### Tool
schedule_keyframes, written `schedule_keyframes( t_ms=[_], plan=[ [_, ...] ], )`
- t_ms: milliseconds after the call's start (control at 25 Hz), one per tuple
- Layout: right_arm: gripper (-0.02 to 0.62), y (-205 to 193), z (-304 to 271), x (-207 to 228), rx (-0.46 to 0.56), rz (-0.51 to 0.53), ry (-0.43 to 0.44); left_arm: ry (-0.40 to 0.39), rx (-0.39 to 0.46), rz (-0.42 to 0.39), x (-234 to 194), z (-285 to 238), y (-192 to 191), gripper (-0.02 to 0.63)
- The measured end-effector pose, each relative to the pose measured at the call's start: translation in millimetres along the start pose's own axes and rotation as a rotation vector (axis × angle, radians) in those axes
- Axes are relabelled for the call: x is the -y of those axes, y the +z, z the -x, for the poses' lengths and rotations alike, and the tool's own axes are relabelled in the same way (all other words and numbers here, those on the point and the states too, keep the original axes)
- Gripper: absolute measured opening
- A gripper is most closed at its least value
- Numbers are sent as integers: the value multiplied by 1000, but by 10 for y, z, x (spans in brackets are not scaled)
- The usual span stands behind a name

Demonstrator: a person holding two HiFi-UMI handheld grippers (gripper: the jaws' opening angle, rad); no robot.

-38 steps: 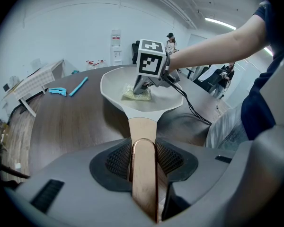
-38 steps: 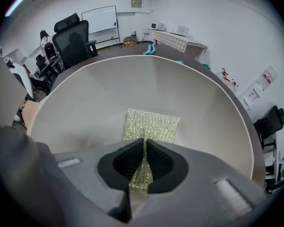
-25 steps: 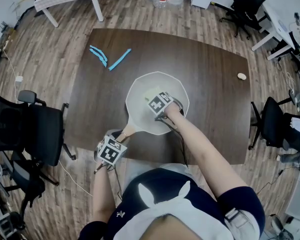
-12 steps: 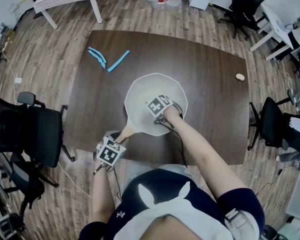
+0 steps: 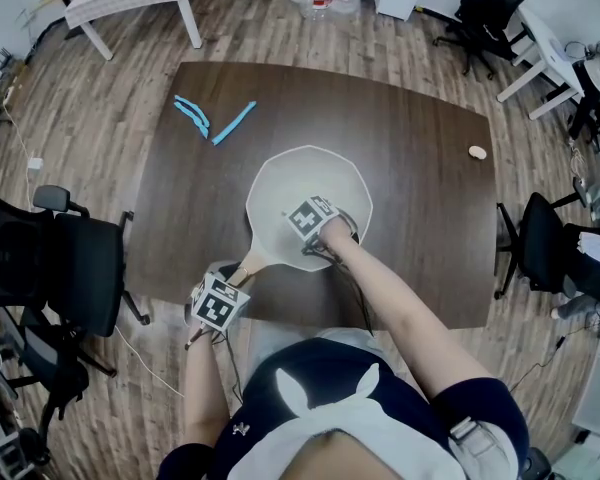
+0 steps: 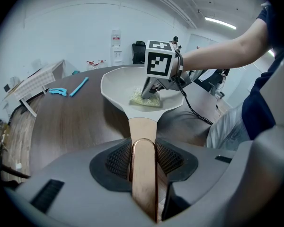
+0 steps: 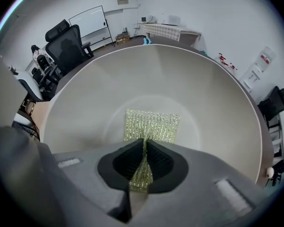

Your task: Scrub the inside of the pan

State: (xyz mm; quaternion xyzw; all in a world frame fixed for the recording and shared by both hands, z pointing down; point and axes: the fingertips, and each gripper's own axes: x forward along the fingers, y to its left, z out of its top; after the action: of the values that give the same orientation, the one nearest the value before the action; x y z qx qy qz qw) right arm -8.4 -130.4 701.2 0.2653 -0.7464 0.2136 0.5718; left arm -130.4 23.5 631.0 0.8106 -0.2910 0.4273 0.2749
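Shifted slightly toward the handle (image 6: 143, 126) since a second ago, the right claw (image 7: 144, 148) is pinching the gold scouring pad (image 7: 151, 124), which is lying flat on the floor of the pan (image 7: 217, 108) straight ahead of it. The left claw (image 6: 143, 150) is clamping the handle, steadying the pan.

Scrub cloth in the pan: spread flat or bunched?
Mostly spread: the scrub cloth lies flat on the pan floor, its near edge pinched up in the shut right gripper.

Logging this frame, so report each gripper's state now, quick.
Left gripper: closed on the copper-coloured handle of the white pan.
Right gripper: closed on the yellow-green glittery scrubbing cloth inside the pan.
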Motion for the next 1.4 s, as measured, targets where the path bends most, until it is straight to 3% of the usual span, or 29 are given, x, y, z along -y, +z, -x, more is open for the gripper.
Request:
schedule_keyframes(
  t_ms=[400,680,1080,1200,1400],
  plan=[
    [41,12,40,-110,50,25,59,2,-5,-9,5,-17,-14,160],
    [117,45,126,-126,107,37,68,-3,-6,-51,53,-46,-19,161],
    [133,33,311,-243,149,1,133,9,49,-34,28,45,100,163],
    [132,83,457,-261,216,-52,143,13,78,-34,28,93,145,163],
    [130,180,763,-495,330,-113,260,25,158,-52,54,261,346,161]
  ],
)
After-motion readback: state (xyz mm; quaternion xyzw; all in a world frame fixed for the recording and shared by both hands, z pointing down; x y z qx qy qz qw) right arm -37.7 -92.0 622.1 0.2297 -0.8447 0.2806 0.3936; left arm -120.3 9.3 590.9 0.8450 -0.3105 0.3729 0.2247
